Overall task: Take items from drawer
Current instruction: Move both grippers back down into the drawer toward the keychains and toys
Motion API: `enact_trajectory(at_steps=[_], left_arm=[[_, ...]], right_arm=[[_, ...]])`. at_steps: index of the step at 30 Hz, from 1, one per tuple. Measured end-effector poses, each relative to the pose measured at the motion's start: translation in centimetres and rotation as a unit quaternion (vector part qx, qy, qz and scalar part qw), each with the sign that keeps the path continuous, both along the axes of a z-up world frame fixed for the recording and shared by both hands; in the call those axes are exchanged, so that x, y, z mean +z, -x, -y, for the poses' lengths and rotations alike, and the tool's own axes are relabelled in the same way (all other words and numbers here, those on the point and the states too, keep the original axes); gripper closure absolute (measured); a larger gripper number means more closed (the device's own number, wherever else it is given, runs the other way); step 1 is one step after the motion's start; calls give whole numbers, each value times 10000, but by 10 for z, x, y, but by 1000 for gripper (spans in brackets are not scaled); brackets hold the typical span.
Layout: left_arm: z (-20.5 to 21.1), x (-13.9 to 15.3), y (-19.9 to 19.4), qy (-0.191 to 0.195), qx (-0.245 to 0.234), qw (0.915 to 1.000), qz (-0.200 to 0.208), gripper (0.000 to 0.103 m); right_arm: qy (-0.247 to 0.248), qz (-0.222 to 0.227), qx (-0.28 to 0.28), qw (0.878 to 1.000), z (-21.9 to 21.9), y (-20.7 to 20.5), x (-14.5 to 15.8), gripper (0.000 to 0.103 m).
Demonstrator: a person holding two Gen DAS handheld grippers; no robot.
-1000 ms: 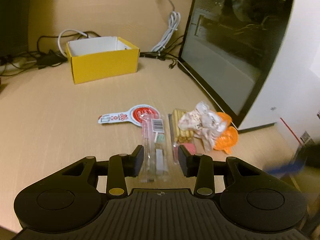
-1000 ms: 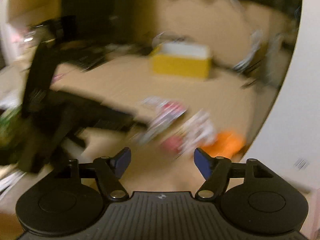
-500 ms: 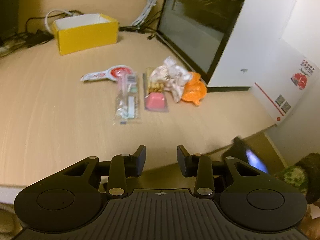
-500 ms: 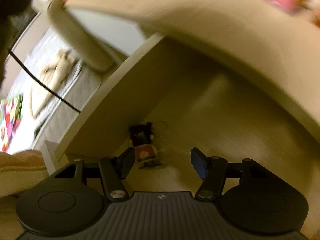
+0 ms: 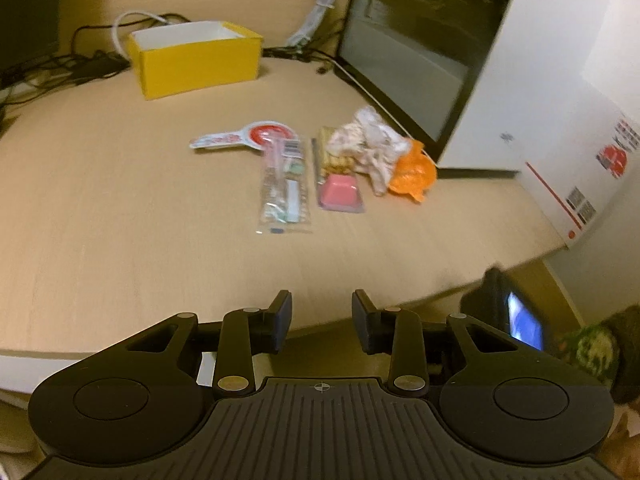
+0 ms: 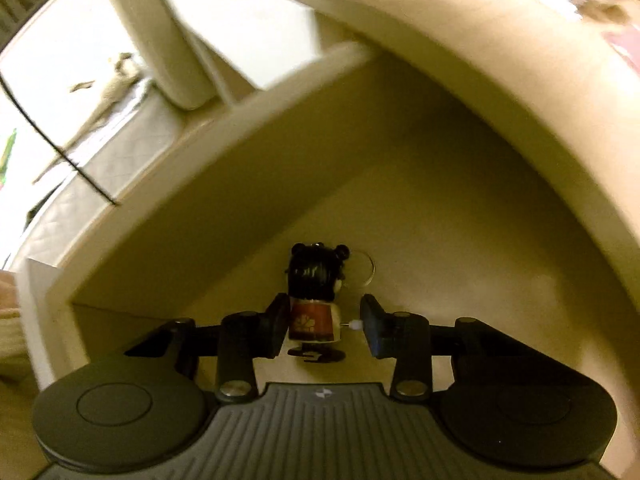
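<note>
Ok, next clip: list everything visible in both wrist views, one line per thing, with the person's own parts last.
yellow box: 1, yellow with white inside, far side of desk
computer case: 1, white with dark glass panel, desk right
cables: several, white and black, back of desk
paddle-shaped card: 1, red and white, mid desk
clear packet: 1, transparent, below the card
pink packet: 1, pink, right of clear packet
crumpled wrapper: 1, whitish
orange wrapper: 1, orange, beside the case
doll keychain: 1, black hair, red body, in drawer
left gripper: black, empty, jaws apart
right gripper: black, jaws have been closing around the doll
sleeve: green patterned, lower right
</note>
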State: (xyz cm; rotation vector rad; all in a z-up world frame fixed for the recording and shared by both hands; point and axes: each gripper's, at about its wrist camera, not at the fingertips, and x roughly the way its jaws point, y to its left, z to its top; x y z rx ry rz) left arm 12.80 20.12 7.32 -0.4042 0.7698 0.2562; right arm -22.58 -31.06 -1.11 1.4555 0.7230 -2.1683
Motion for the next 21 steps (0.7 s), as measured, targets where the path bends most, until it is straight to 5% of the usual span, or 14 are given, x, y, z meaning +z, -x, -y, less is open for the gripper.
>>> enact_trajectory(at_steps=[7,11,16,19,21], left_arm=[[31,-13,-22,45,-704,9971,-274,67],[61,-29,-36,22,-1627,9854,-494,67],[96,-58,-62,168,-2670,9598,-849,67],[115,-72,-80,372,-3144,9438,-951,67],[123,-83,-90,528,-3282,9375,-1030,67]], right_arm=[[-192,-977,-1059,9894,-67,-2,30,64],[361,-1226,-1705,9770,-113,-31,67,48],[710,-1560,-3101,9351,-181,-78,113,44],[1024,-1385,-3904,9044,-206,-95,126,34],[1247,-1130,-4138,8947,-219,-102,126,33]])
